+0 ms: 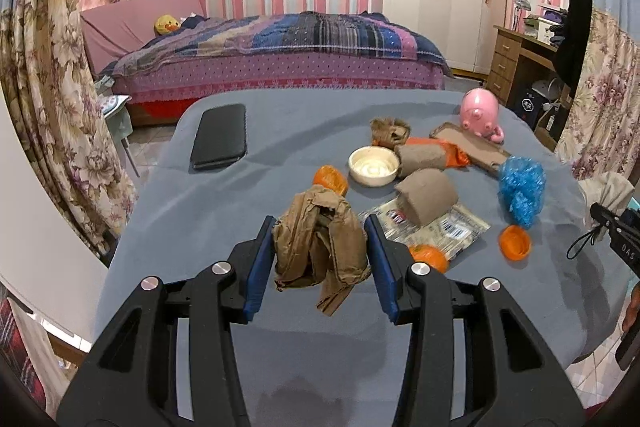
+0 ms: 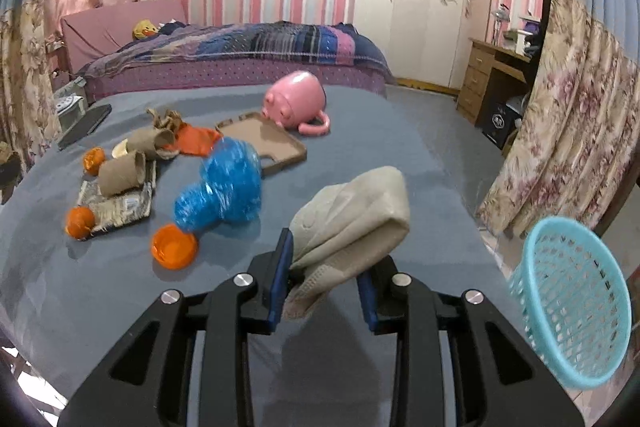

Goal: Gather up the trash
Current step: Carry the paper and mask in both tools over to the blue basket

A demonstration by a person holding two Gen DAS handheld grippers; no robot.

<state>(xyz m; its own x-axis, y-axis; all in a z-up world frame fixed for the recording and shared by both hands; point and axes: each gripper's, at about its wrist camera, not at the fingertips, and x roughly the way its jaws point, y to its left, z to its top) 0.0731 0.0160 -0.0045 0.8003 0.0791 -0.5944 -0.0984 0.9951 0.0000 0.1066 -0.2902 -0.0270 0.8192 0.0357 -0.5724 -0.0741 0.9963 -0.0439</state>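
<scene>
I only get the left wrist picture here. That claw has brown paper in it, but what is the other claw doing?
Observer: The right claw holds a folded beige cloth, lifted off the grey table.
Operator: Is there a bin anywhere?
Observer: Yes, a light blue mesh basket sits at the right edge of the right wrist view, past the table.
Operator: And that pink toy?
Observer: It is a pink pig mug lying on its side, handle toward the camera.

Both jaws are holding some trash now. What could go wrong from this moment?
1. The crumpled brown paper hangs loosely below the left gripper, so a dangling strip may tear or slip out.
2. The beige cloth bulges far above the right gripper and might work loose.
3. The blue basket looks tilted beyond the table edge, so drops may miss.
</scene>
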